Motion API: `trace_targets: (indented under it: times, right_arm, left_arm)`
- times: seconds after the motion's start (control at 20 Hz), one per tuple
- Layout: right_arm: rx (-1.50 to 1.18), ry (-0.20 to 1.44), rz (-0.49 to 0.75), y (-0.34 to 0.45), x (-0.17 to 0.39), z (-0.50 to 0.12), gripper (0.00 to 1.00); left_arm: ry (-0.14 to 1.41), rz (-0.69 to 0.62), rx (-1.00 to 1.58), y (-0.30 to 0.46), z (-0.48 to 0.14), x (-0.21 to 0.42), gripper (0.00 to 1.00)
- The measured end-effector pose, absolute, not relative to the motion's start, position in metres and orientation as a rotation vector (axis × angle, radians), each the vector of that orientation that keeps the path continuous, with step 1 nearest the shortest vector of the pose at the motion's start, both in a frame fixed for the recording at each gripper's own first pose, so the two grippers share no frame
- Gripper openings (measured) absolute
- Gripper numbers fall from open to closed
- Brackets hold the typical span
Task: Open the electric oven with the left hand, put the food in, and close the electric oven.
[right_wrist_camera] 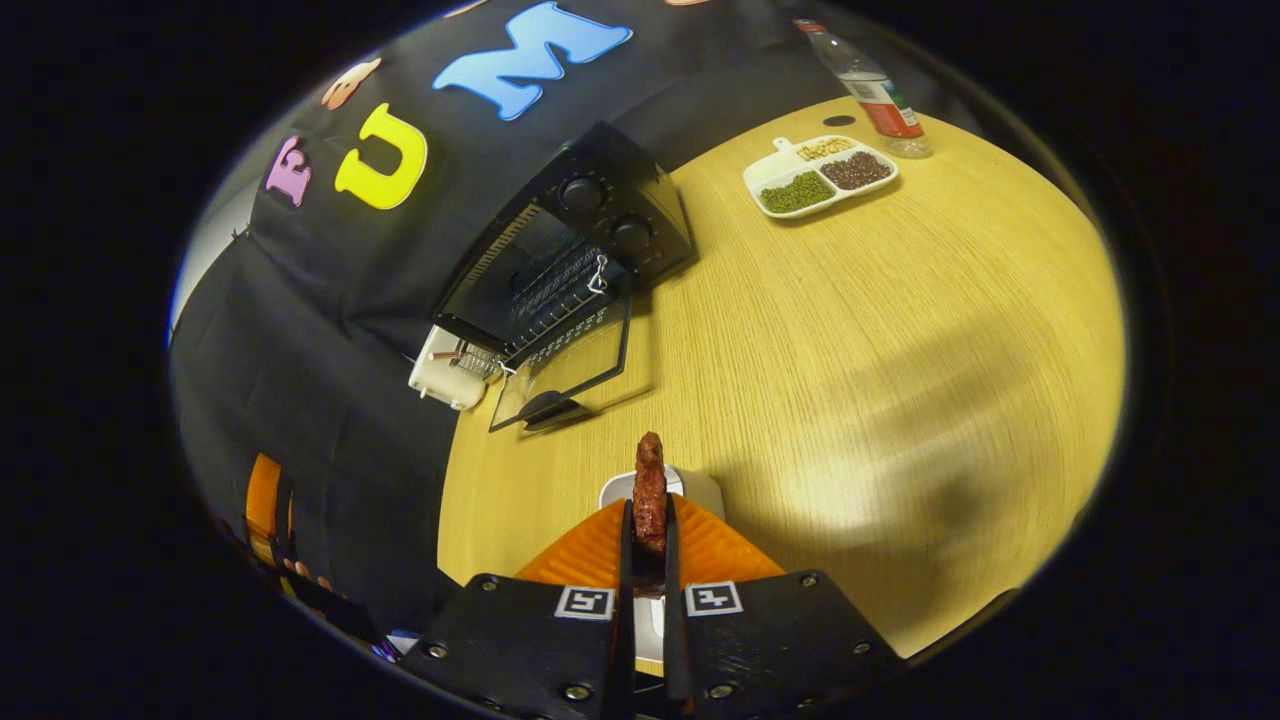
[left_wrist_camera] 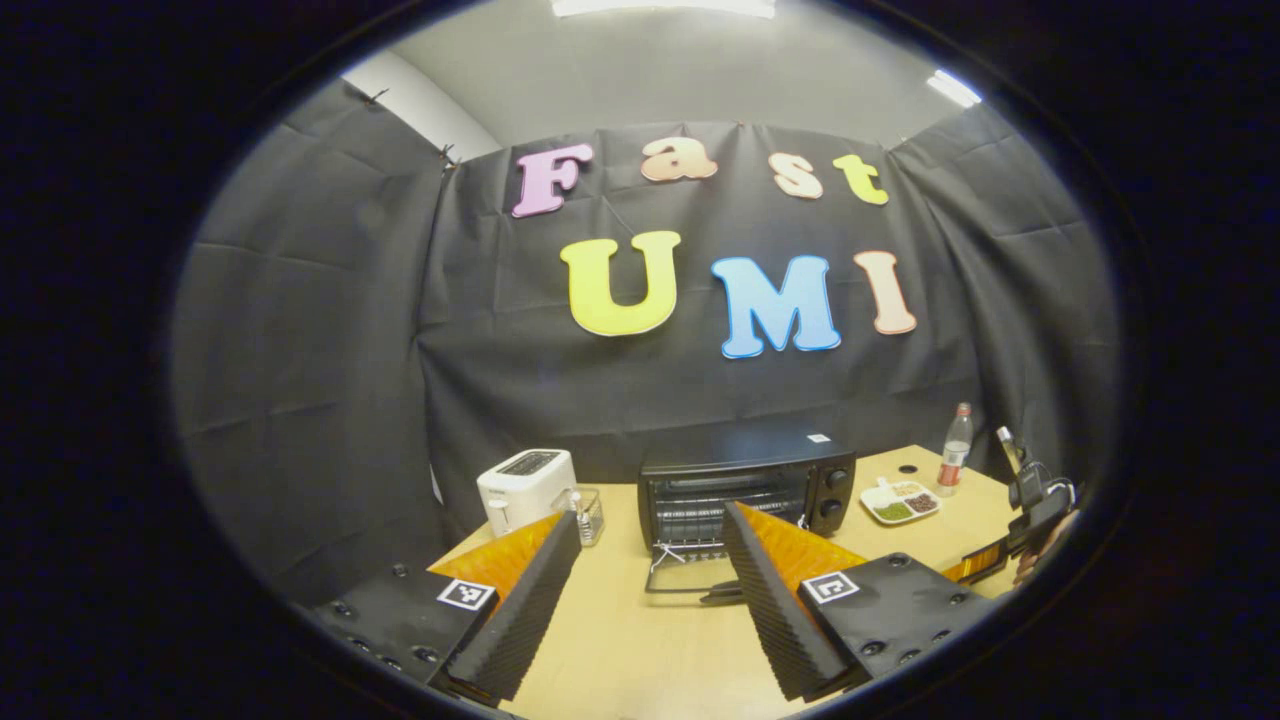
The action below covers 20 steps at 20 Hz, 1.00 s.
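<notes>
Bright ceiling strips glare at the top of the left gripper view, and light falls evenly from above. The wall cloth stays dim and matte. In the right gripper view the table glows warm yellow, with broad soft shadows across its lower right part and a sharper one beside the oven door. Both views bend strongly at the rims, where edges darken and smear. The centres are crisp, with slight softness on the near fingers.

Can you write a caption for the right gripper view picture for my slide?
Right tongs pinch a strip of meat above a white plate, facing the open oven.
</notes>
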State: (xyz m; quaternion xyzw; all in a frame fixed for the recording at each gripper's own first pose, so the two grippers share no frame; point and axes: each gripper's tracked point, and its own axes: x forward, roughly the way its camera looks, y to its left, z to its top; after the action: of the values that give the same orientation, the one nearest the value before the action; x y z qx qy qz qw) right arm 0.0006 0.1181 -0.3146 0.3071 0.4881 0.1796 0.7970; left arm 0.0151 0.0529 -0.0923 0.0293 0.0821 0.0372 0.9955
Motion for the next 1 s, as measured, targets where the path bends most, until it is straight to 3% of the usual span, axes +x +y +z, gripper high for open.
trace_targets:
  times: [0.05, 0.1, 0.2, 0.25, 0.35, 0.5, 0.55, 0.6, 0.65, 0.8, 0.85, 1.0]
  right_arm:
    - [0.654, 1.044, 0.394, 0.121, 0.001, -0.308, 0.12]
    - [0.660, 1.032, 0.395, 0.123, 0.004, -0.301, 0.12]
    - [0.676, 1.006, 0.401, 0.127, 0.012, -0.285, 0.12]
    - [0.680, 0.985, 0.392, 0.126, 0.019, -0.276, 0.12]
    - [0.703, 0.959, 0.398, 0.132, 0.034, -0.258, 0.12]
    - [0.729, 0.892, 0.394, 0.144, 0.060, -0.237, 0.11]
    - [0.742, 0.859, 0.383, 0.148, 0.070, -0.232, 0.12]
    - [0.756, 0.828, 0.377, 0.154, 0.079, -0.226, 0.12]
    - [0.772, 0.802, 0.366, 0.159, 0.087, -0.221, 0.11]
    - [0.812, 0.761, 0.357, 0.180, 0.106, -0.217, 0.11]
    - [0.825, 0.759, 0.353, 0.187, 0.112, -0.218, 0.11]
    - [0.874, 0.748, 0.331, 0.206, 0.131, -0.225, 0.12]
  left_arm:
    - [0.162, 0.068, 0.055, 0.051, -0.092, 0.018, 0.96]
    - [0.157, 0.065, 0.052, 0.052, -0.089, 0.020, 0.90]
    - [0.151, 0.060, 0.041, 0.052, -0.089, 0.024, 0.90]
    - [0.150, 0.058, 0.034, 0.053, -0.090, 0.025, 1.00]
    - [0.154, 0.054, 0.019, 0.055, -0.093, 0.029, 0.90]
    - [0.153, 0.055, 0.013, 0.063, -0.094, 0.033, 0.90]
    - [0.152, 0.058, 0.014, 0.068, -0.094, 0.034, 1.00]
    - [0.151, 0.063, 0.014, 0.073, -0.093, 0.036, 0.90]
    - [0.151, 0.067, 0.012, 0.078, -0.093, 0.037, 0.96]
    - [0.157, 0.082, 0.010, 0.096, -0.096, 0.043, 0.96]
    - [0.161, 0.088, 0.014, 0.101, -0.098, 0.043, 1.00]
    - [0.169, 0.104, 0.025, 0.120, -0.098, 0.047, 0.96]
